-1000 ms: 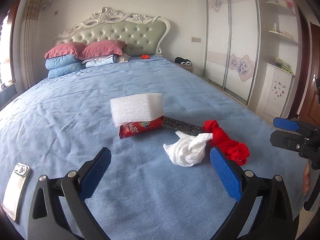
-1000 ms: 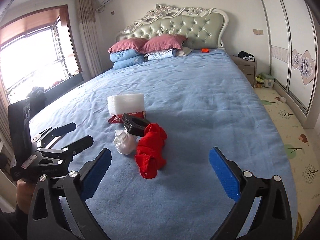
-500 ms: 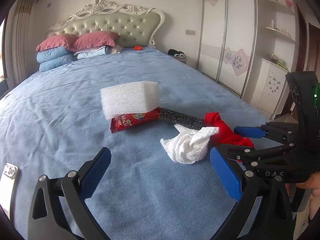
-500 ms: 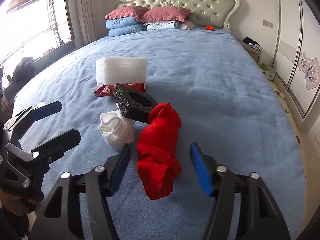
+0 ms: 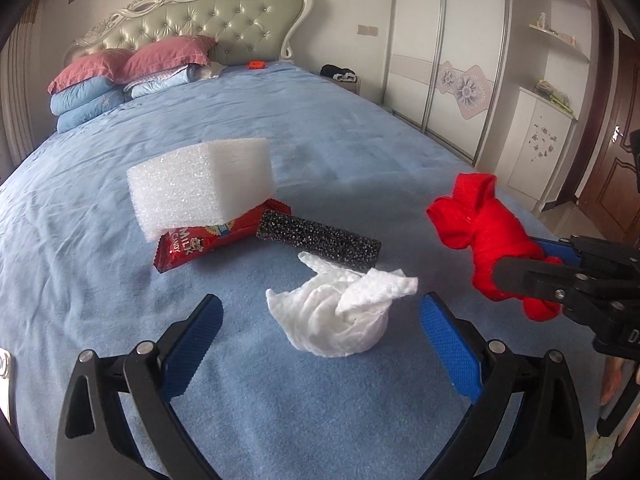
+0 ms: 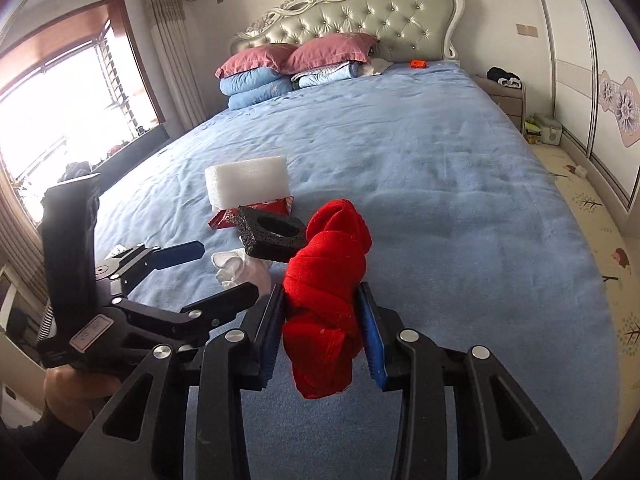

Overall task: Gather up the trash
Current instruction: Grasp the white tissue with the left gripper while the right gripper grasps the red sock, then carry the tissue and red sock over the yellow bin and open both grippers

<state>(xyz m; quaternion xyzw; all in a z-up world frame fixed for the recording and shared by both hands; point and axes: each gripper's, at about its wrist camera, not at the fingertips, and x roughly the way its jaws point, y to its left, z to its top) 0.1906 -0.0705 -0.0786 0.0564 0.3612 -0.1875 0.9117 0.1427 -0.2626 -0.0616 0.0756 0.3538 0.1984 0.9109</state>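
Note:
On the blue bed lie a white foam block [image 5: 204, 184], a red candy wrapper [image 5: 208, 240] under it, a black foam piece [image 5: 320, 240] and a crumpled white tissue [image 5: 340, 312]. My left gripper [image 5: 320, 332] is open, its fingers on either side of the tissue, just short of it. My right gripper [image 6: 322, 320] is shut on a red cloth bundle [image 6: 328, 280] and holds it above the bed; the bundle also shows in the left wrist view [image 5: 484, 232]. The block [image 6: 248, 180], black foam [image 6: 272, 236] and tissue [image 6: 240, 270] show in the right wrist view.
Stacked pink and blue pillows [image 5: 112, 80] lie against the headboard [image 5: 208, 16]. A small orange object [image 5: 254, 65] sits near them. A wardrobe [image 5: 460, 60] stands to the right, a nightstand [image 6: 504, 92] beside the bed, and a window [image 6: 60, 100] to the left.
My right gripper closed on the red cloth bundle and lifted it off the bed. My left gripper moved forward toward the white tissue, still open.

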